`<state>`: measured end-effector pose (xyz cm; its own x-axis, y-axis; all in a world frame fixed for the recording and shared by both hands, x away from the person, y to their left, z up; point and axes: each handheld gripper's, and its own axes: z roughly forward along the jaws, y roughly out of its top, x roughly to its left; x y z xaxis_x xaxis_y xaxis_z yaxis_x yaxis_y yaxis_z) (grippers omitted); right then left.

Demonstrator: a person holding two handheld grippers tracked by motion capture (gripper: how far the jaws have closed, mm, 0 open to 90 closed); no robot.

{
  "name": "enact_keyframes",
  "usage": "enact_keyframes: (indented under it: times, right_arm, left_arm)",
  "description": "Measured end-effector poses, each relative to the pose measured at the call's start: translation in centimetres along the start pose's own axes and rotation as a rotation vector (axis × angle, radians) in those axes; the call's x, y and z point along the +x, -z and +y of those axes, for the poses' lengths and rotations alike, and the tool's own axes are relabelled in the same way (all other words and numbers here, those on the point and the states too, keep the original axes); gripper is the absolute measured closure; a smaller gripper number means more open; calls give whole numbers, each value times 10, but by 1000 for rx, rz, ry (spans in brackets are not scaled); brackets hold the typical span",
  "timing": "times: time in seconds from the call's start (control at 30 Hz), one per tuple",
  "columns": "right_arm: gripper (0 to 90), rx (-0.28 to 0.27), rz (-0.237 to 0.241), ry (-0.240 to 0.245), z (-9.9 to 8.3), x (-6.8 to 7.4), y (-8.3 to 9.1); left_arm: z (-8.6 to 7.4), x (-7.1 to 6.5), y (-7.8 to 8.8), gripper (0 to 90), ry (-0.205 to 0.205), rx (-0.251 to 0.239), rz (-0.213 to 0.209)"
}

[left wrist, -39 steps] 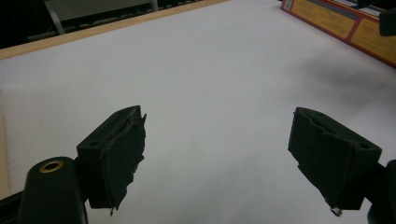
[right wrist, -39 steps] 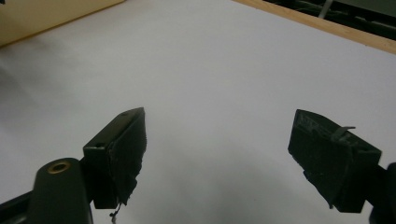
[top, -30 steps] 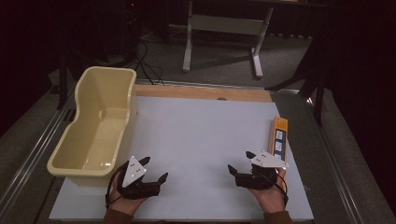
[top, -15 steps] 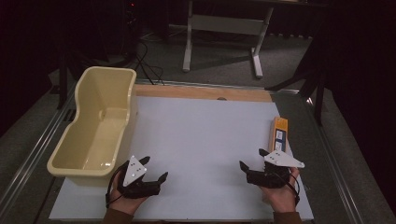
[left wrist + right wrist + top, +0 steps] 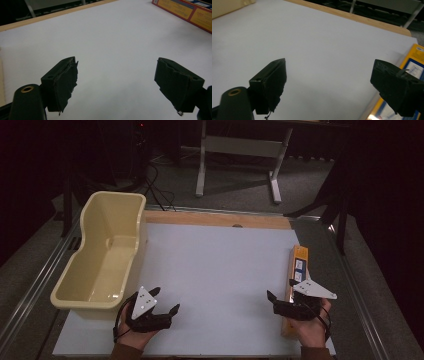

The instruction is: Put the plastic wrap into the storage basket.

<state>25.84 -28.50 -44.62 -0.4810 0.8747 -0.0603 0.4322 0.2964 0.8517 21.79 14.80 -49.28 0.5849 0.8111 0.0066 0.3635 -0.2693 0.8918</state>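
Observation:
A long yellow box point(image 5: 299, 262) with blue-and-white labels lies along the right edge of the white board point(image 5: 215, 265). My right gripper point(image 5: 281, 290) hovers at its near end, open, and its jaws have just been opening wider with nothing between them. In the right gripper view the gripper point(image 5: 329, 80) has its right jaw over the box's point(image 5: 413, 62) left edge and its left jaw over bare board. My left gripper point(image 5: 165, 300) rests open near the front left of the board, beside the tub's near end. The left gripper view has the gripper point(image 5: 115, 77) empty and the box point(image 5: 186, 11) far off.
A cream plastic tub point(image 5: 102, 252) stands empty along the board's left edge; its corner point(image 5: 229, 6) appears in the right gripper view. A wooden strip point(image 5: 220, 219) borders the far side. Metal rails point(image 5: 367, 305) run past the right and left edges; a stand's legs point(image 5: 272, 182) rise behind.
My right gripper has moved right, from the open board to the near end of the yellow box, and its jaws stand wider. The left gripper has stayed put.

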Motion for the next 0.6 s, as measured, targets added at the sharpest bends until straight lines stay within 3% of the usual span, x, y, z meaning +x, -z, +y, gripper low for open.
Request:
enact_keyframes:
  times: [0.03, 0.13, 0.17, 0.27, 0.33, 0.6]
  right_arm:
    - [112, 12, -29, -1, 1, -5, 2]
    - [101, 16, -57, -14, 3, -12, 5]
    - [99, 21, -84, -34, 4, -21, 8]
    - [99, 25, -102, -58, 3, -30, 9]
    - [99, 56, -125, -79, 1, -40, 4]
    - [99, 153, -134, -133, -13, -56, -21]
  left_arm:
    - [-1, 0, 0, 183, 11, -5, 0]
    - [-1, 1, 1, 183, 11, -1, 0]
    - [-2, 1, 1, 183, 14, 0, -2]
    - [-2, 0, 0, 183, 12, 3, -3]
    - [-2, -1, -1, 183, 10, 6, -5]
    - [-2, 0, -1, 183, 13, 7, -4]
